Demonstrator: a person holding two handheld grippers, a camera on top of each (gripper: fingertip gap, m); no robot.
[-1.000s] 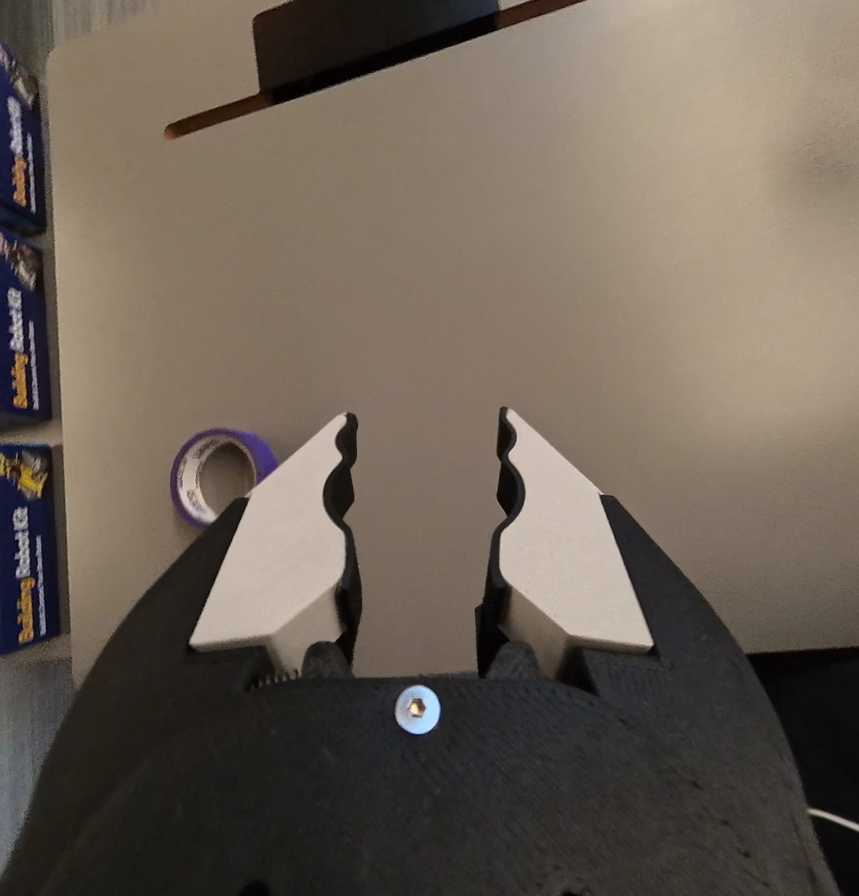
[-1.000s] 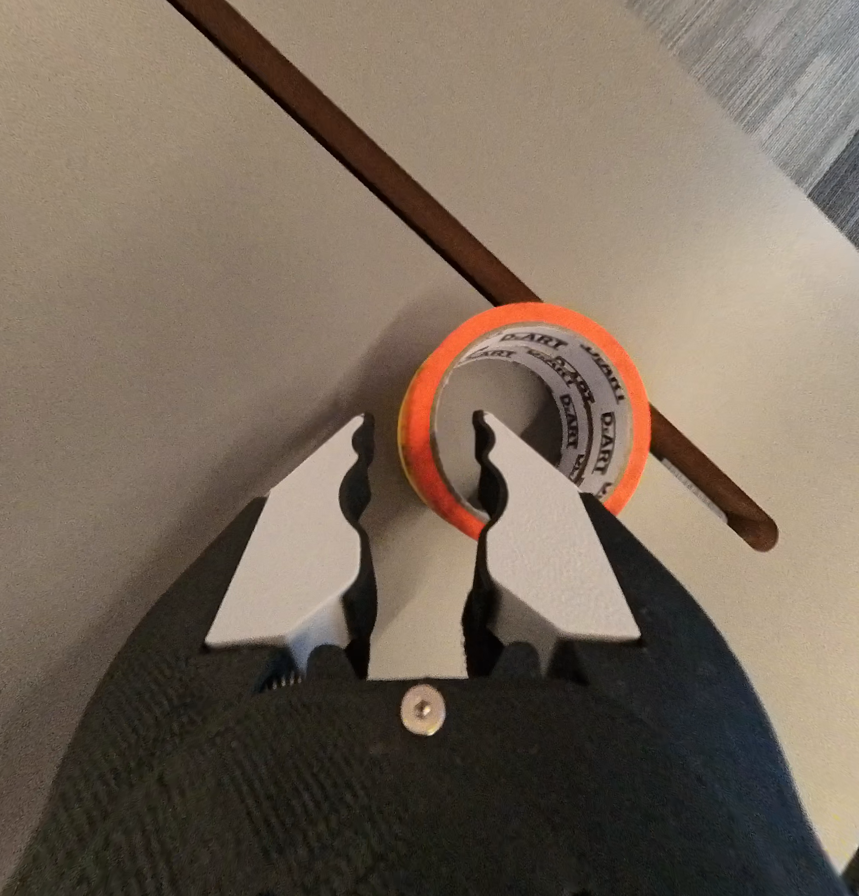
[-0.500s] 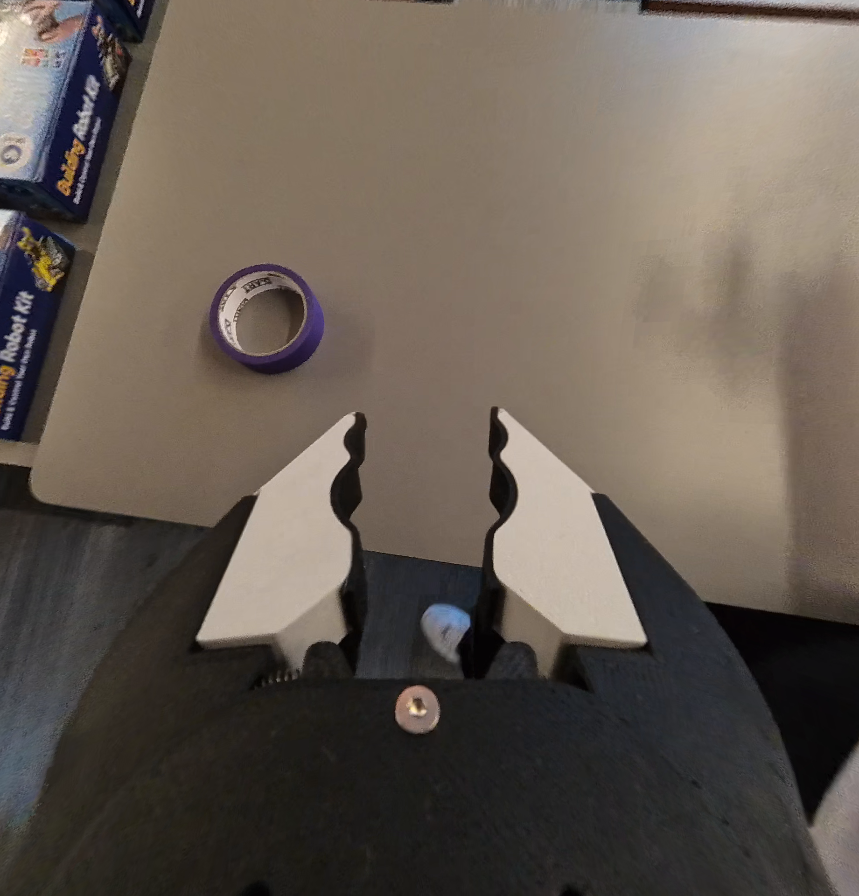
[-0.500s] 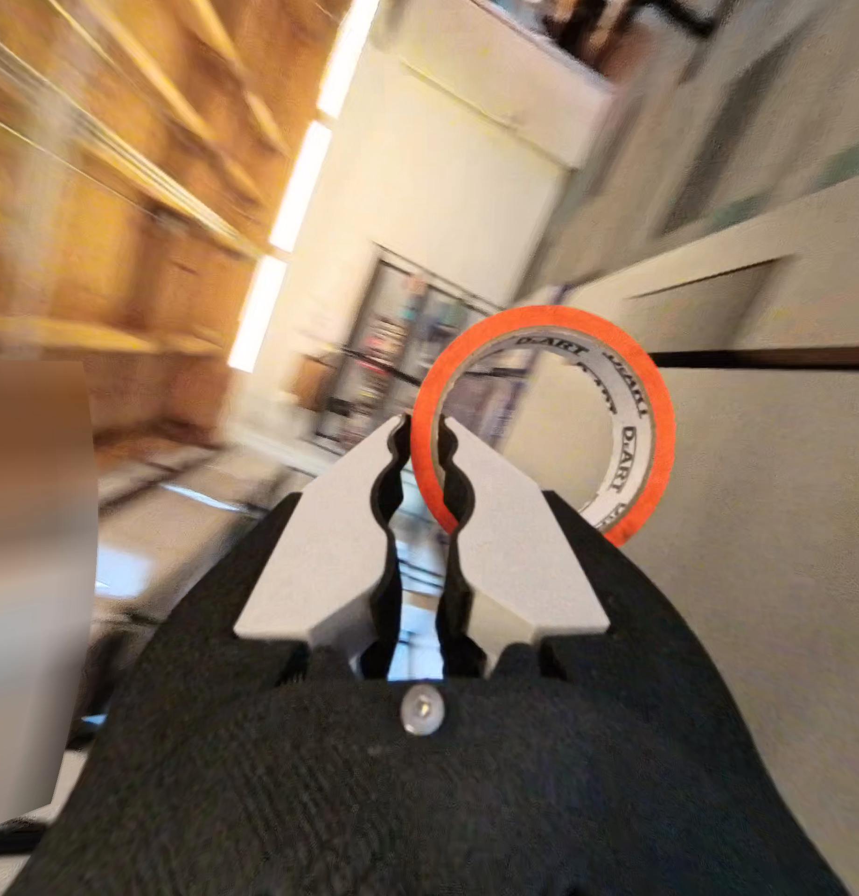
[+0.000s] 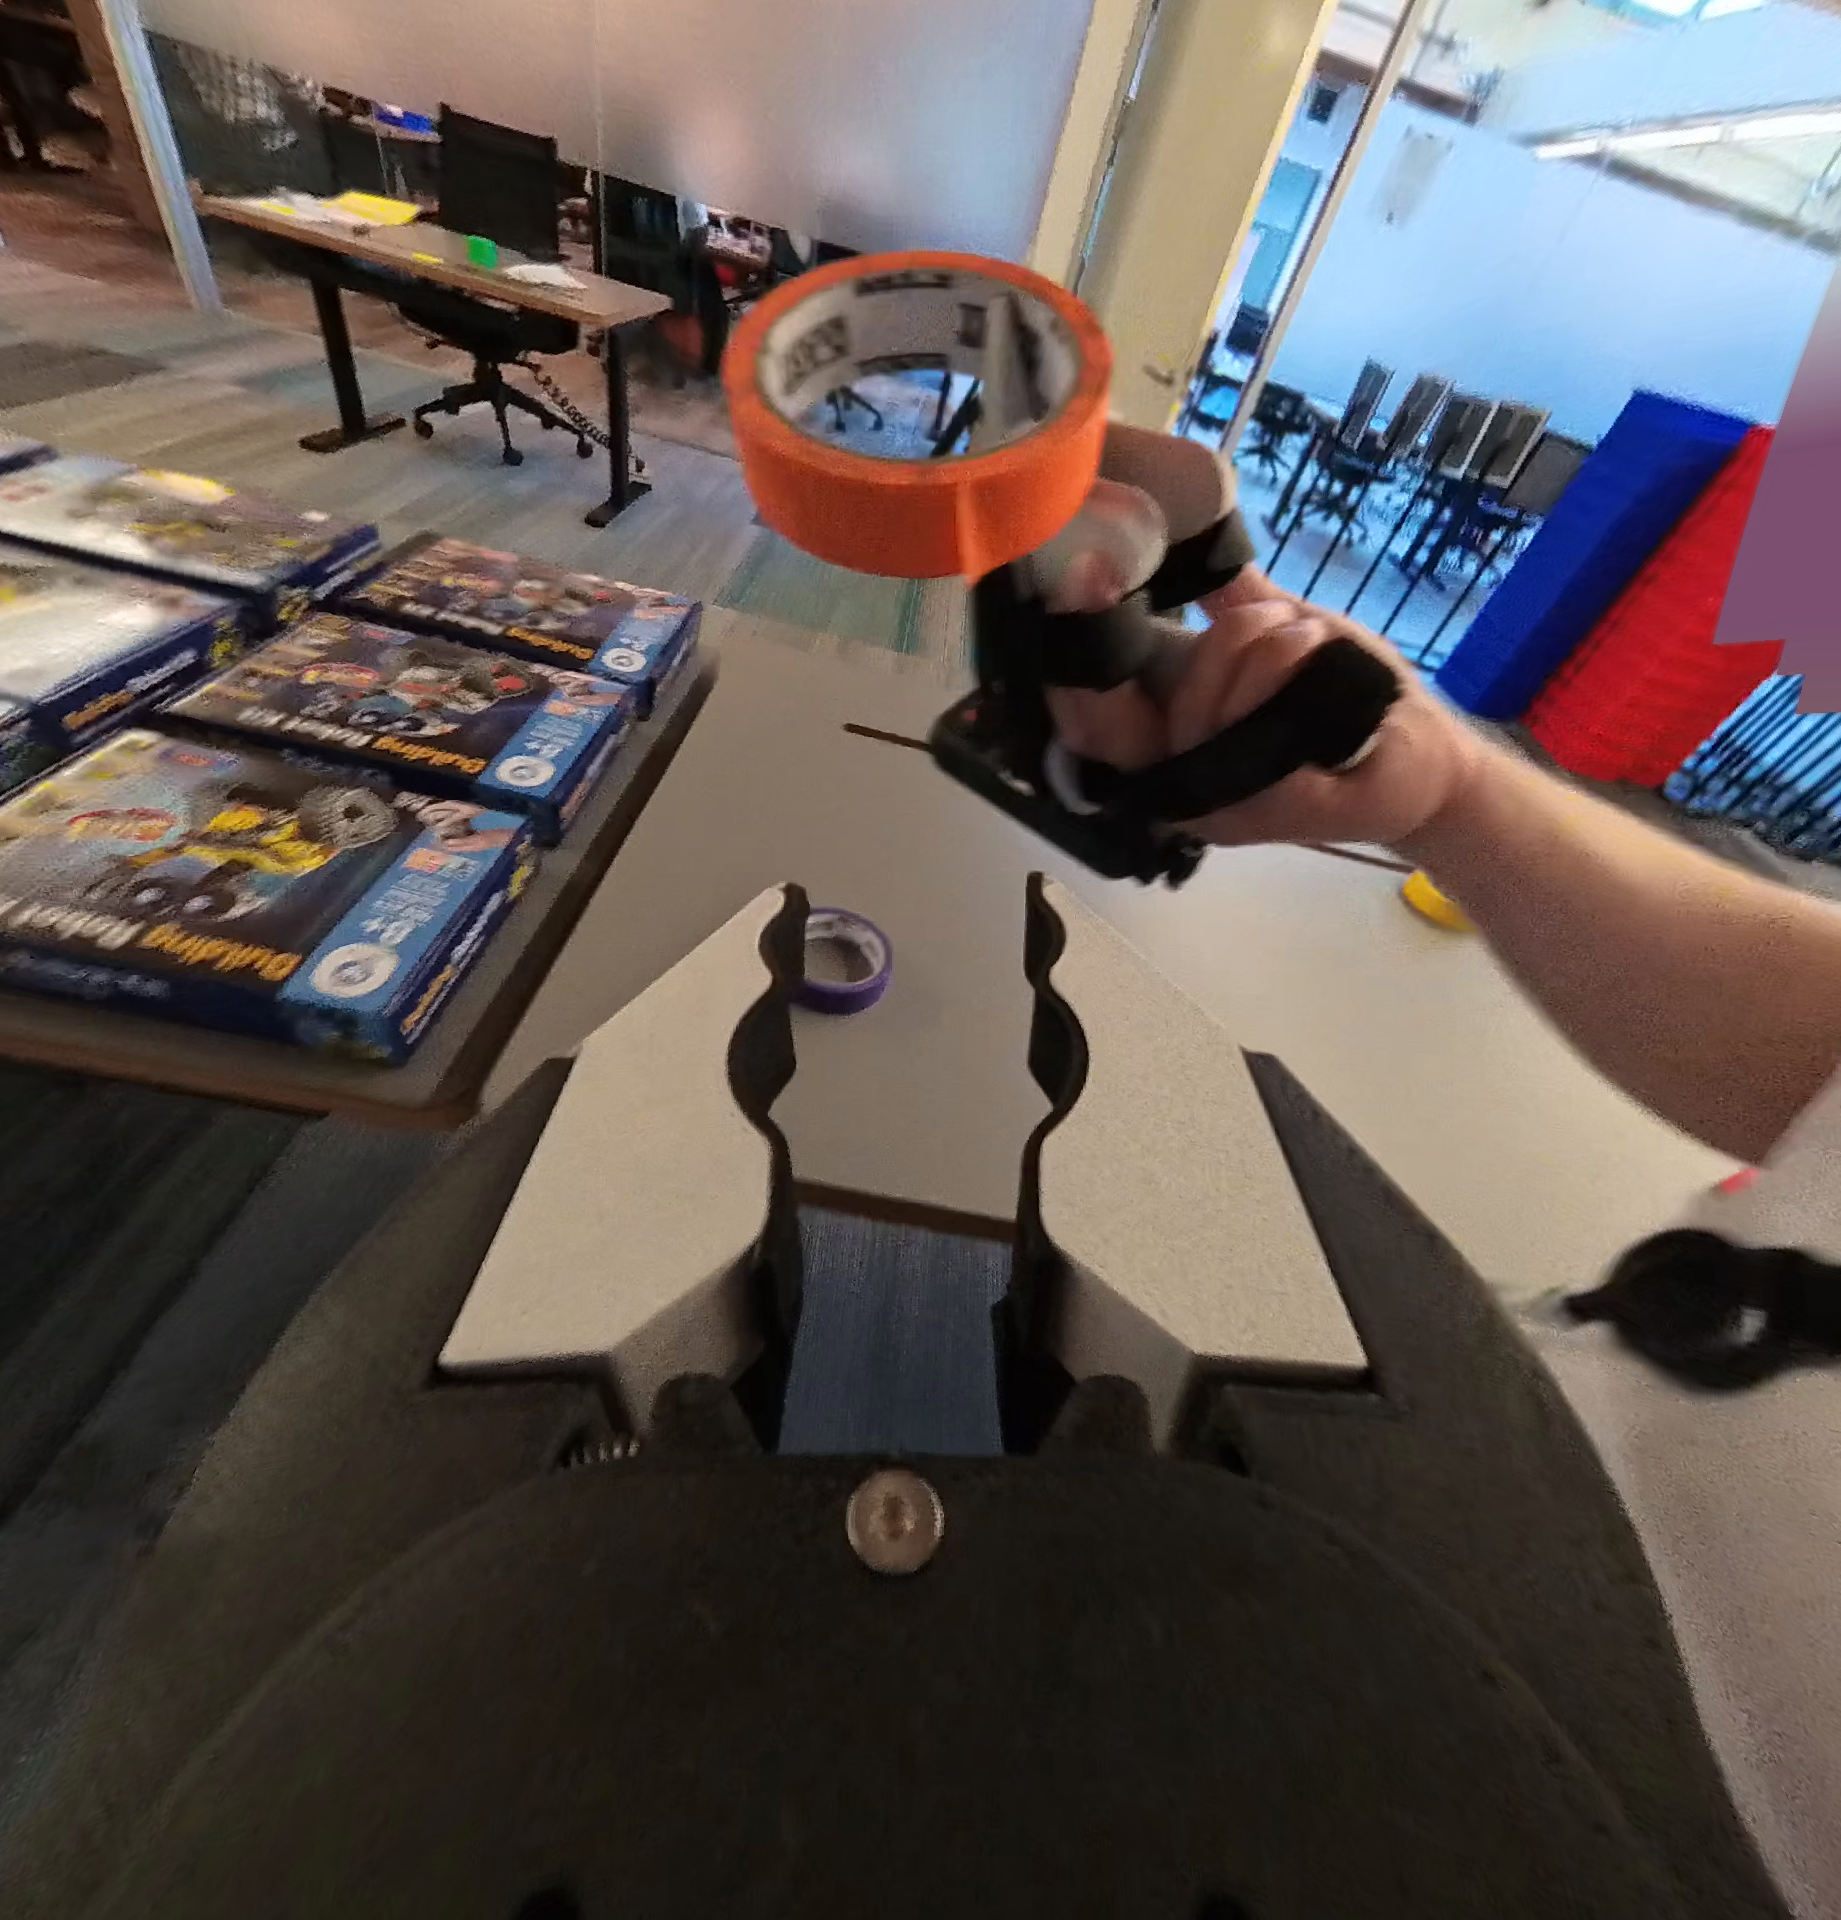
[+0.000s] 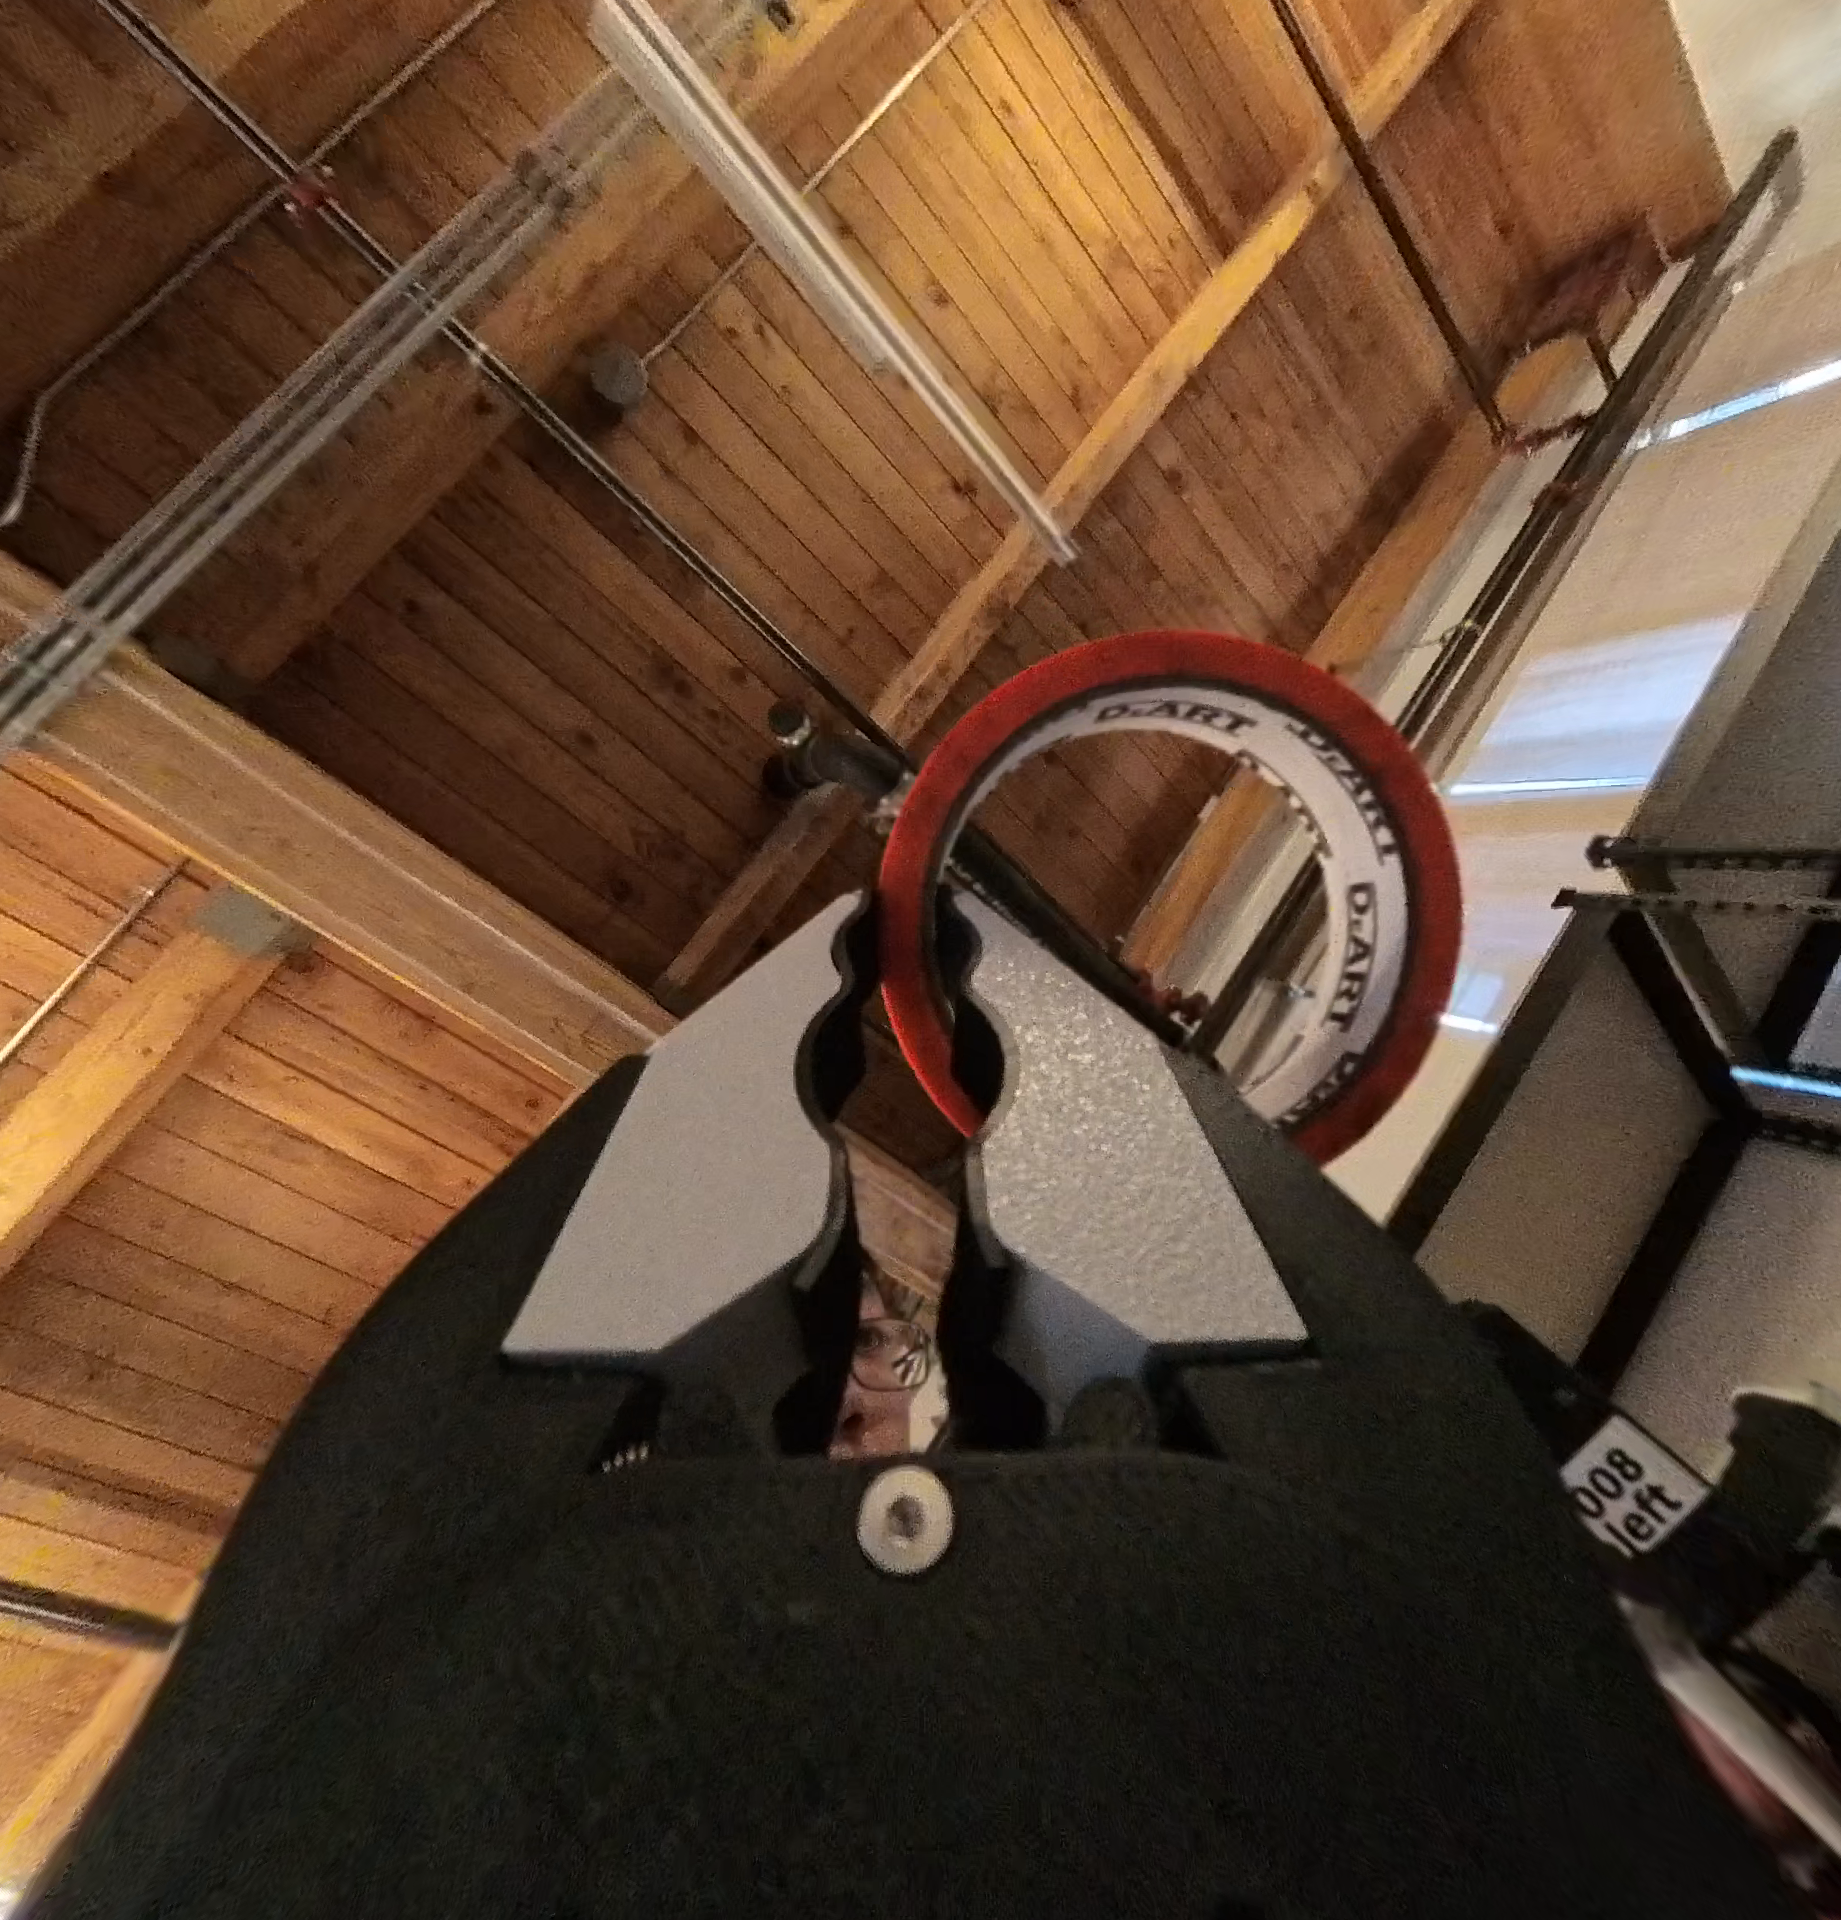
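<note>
My right gripper [image 6: 911, 914] points up at a wooden ceiling and is shut on the wall of an orange tape roll [image 6: 1176, 657]; one finger is inside the ring and one outside. In the left wrist view the orange roll [image 5: 916, 488] hangs in the air above the beige table [image 5: 1311, 1018], held by the right gripper [image 5: 1041, 540] in a person's hand [image 5: 1290, 727]. My left gripper [image 5: 908, 914] is open and empty, low by the table's near edge. A purple tape roll [image 5: 845, 961] lies flat on the table just beyond its fingertips.
Several blue game boxes [image 5: 272, 862] lie on the table to the left. A thin brown rod [image 5: 880, 736] and a yellow object [image 5: 1430, 902] lie farther back. A black object [image 5: 1726, 1309] sits at the right. Desks and chairs stand in the room behind.
My right gripper closed on the orange roll, lifted it off the table and swung upward. My left gripper pulled back and tilted up from looking straight down at the table.
</note>
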